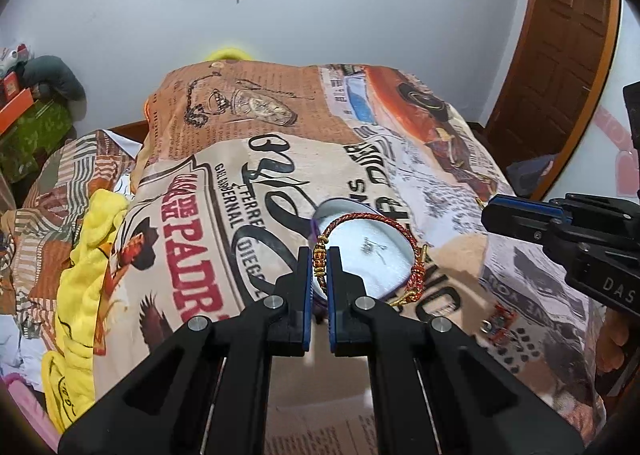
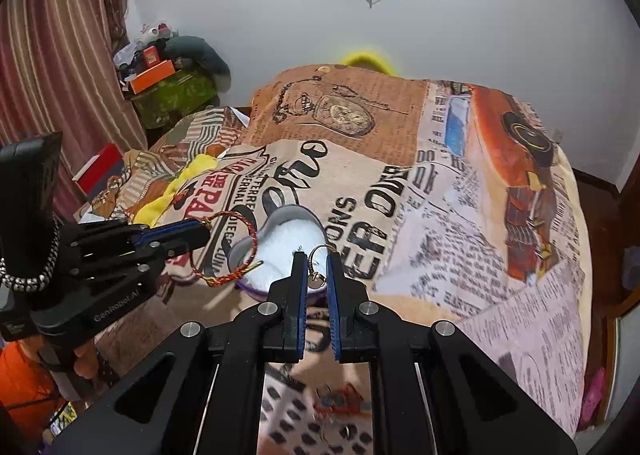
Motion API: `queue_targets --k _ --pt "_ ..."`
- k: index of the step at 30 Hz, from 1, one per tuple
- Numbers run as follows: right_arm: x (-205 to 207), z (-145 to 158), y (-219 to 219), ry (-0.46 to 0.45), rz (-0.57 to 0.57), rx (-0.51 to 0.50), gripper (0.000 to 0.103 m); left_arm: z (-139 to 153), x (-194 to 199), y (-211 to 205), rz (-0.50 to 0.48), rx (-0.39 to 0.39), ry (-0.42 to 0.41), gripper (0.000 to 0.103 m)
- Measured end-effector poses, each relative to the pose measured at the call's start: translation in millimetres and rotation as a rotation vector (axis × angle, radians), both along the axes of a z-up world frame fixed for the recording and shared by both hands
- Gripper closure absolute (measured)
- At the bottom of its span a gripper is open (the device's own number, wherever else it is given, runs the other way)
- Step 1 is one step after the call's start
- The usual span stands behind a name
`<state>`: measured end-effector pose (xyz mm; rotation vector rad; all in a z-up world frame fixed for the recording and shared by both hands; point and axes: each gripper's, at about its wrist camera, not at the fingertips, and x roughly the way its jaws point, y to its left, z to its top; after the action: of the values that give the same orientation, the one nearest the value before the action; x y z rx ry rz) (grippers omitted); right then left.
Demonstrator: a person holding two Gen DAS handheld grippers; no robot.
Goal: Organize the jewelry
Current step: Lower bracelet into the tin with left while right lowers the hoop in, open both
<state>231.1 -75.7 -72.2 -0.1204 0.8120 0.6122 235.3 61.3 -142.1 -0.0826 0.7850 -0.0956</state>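
Observation:
A white bowl with a purple outside [image 1: 368, 251] sits on the printed blanket; it also shows in the right wrist view [image 2: 288, 243]. My left gripper [image 1: 320, 259] is shut on a red-and-gold braided bracelet [image 1: 372, 223], whose loop hangs over the bowl; the bracelet also shows in the right wrist view [image 2: 236, 247]. My right gripper [image 2: 318, 267] is shut on a small gold hoop earring [image 2: 318, 261], held just above the bowl's near rim. The right gripper's fingers [image 1: 516, 219] appear at the right of the left wrist view.
A small beaded piece of jewelry [image 1: 498, 325] lies on the blanket [image 1: 400, 159] to the right of the bowl; it is blurred in the right wrist view [image 2: 340, 405]. Yellow cloth [image 1: 84, 255] lies at the left. A wooden door [image 1: 560, 55] stands at the right.

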Motion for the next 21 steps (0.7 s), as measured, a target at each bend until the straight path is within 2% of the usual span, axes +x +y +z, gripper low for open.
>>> queue_targets --k 11,21 --pt "14.5 -19.8 26.8 0.04 0.08 -0.067 0.095 -15.8 29.2 1.4 -0.011 0.033 0.027 0.098" --pt "22.8 -43.1 35.5 0.113 0.087 -0.103 0.095 -30.3 37.2 -3.5 -0.028 0.028 0.056 0.098"
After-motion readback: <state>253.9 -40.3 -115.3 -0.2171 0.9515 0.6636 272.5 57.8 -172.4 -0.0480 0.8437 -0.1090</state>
